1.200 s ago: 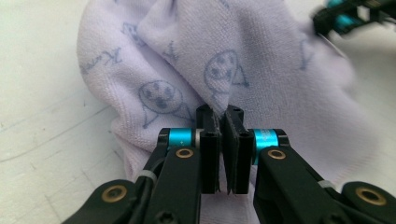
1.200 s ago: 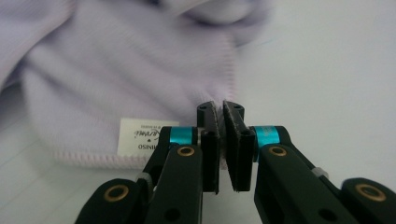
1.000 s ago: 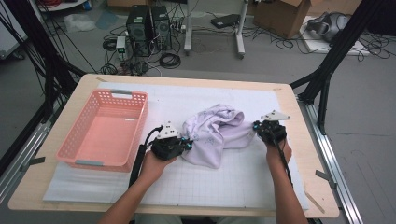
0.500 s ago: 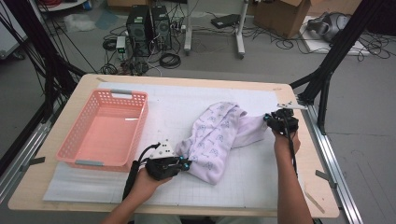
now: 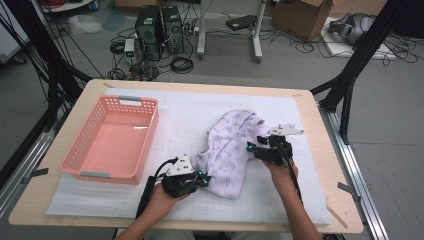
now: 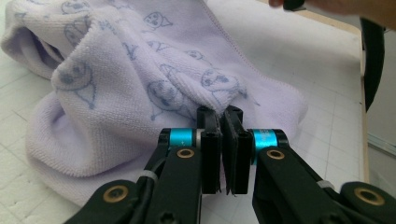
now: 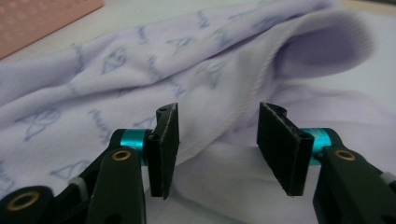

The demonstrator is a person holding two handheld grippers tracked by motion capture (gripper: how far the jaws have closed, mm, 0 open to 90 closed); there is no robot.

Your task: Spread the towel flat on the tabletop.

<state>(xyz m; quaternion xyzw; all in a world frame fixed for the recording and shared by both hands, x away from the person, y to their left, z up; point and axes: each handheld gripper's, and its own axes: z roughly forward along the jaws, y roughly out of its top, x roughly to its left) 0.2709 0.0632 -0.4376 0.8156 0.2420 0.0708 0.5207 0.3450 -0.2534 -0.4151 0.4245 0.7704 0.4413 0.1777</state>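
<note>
1. Towel: soft, light, floppy terry, bunched mid-desk right of the pink basket.
2. Left gripper: jaws pinch a near fold.
3. Right gripper: jaws just opening, nothing clamped. Regrip its hemmed edge; bulk sags.

A lavender towel printed with small blue-grey cartoon figures is lying crumpled and loosely folded on the white gridded mat, right of centre, its stitched hem curling up into an open fold.
</note>
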